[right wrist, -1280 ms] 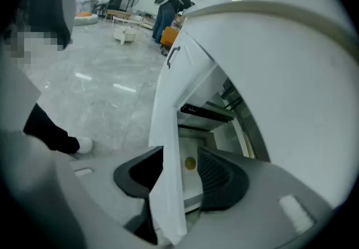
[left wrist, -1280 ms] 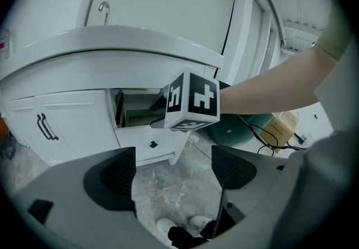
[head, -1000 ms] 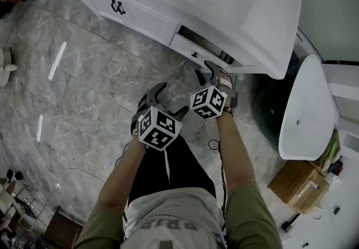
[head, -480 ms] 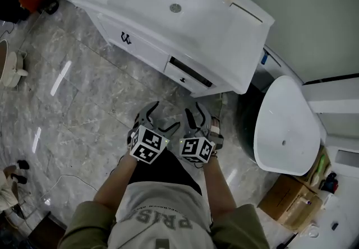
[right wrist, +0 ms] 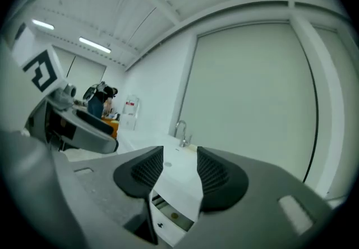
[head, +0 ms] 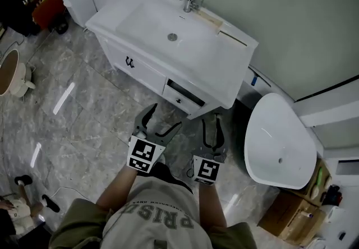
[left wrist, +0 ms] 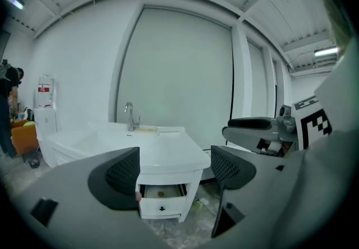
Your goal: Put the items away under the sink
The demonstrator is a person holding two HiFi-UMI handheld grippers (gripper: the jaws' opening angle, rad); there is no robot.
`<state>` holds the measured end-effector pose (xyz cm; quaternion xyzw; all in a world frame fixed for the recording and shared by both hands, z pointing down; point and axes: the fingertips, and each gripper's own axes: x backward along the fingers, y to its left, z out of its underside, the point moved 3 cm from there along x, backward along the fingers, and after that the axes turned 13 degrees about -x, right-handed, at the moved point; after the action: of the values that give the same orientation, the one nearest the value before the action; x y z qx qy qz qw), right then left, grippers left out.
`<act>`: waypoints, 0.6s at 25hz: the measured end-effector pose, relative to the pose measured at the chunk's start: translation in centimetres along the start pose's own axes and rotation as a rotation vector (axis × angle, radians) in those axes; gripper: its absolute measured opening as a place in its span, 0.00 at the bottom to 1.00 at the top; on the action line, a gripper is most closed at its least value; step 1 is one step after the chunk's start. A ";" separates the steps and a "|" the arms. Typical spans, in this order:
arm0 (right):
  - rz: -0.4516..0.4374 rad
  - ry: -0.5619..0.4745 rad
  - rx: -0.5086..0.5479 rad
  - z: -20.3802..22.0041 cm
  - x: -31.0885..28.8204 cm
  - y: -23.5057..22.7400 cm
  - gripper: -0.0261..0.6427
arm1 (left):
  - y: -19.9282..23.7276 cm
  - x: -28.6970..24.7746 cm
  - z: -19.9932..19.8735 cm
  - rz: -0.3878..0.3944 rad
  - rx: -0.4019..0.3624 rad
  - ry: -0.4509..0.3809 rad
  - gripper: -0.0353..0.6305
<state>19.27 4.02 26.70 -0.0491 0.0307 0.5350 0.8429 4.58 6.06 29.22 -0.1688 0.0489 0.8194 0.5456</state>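
fingers (left wrist: 120,178) apart, empty; drawer (left wrist: 161,207) ajar

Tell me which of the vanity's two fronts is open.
The small drawer, pulled out with a gap; the wider curled-handle front sits flush.

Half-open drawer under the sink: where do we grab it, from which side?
Take the small dark pull at the middle of the drawer front, coming in level from the room side, straight at the panel. The front is flat and faces outward, and the pull looks like the only part that sticks out. Since the drawer stands ajar, its top edge is probably a fallback from above.
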 end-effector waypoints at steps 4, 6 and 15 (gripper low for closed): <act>0.004 -0.061 -0.085 -2.6 1.7 -0.5 0.32 | 0.1 1.1 -2.0 -0.038 -0.031 -0.060 0.64; 0.015 -0.090 -0.112 -3.4 2.2 -0.7 0.22 | 0.5 1.6 -2.8 -0.069 -0.040 -0.085 0.53; 0.022 -0.144 -0.059 -5.5 3.8 -0.4 0.04 | 1.9 3.6 -4.7 -0.162 -0.044 -0.154 0.14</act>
<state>21.20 6.60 20.82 -0.0349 -0.0450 0.5471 0.8351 2.64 7.26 23.44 -0.1206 -0.0248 0.7840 0.6084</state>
